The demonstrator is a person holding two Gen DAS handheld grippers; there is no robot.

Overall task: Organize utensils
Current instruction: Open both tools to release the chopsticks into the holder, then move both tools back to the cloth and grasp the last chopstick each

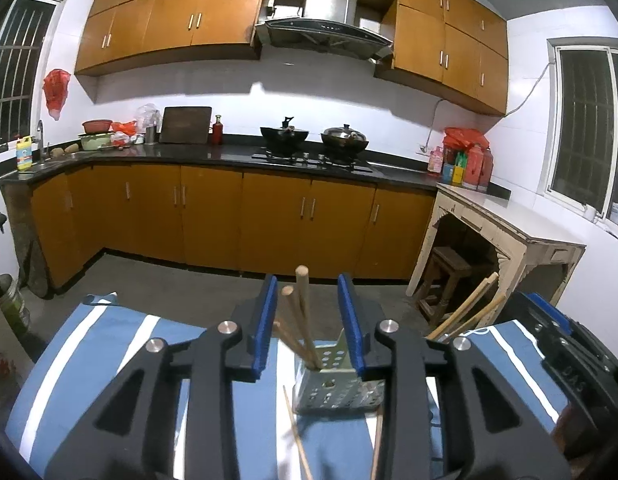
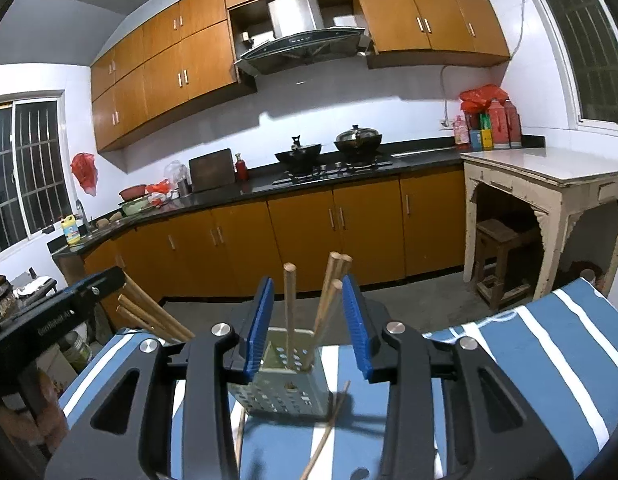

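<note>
Left wrist view: bench [image 1: 109, 344] w/ blue-and-white striped cloth carries everything. Two perforated metal holders stand on it, one per gripper. Left holder [image 1: 329, 384] sits just ahead of left gripper [image 1: 309, 320]; three chopsticks [image 1: 299, 320] lean in it, between the blue fingers [image 1: 265, 328], which stand part open, pads clear of the sticks, holding nothing. Right wrist view: same picture – right holder [image 2: 285, 384], four chopsticks [image 2: 325, 312] upright-ish, right gripper [image 2: 309, 324] part open, nothing gripped. Step in hand, I'd judge: sticks just dropped in, release done. Loose chopsticks [image 1: 297, 436] lie on cloth in front of holders. Next move prob needs backing off, dipping to a loose stick, pinching it near one end.
</note>
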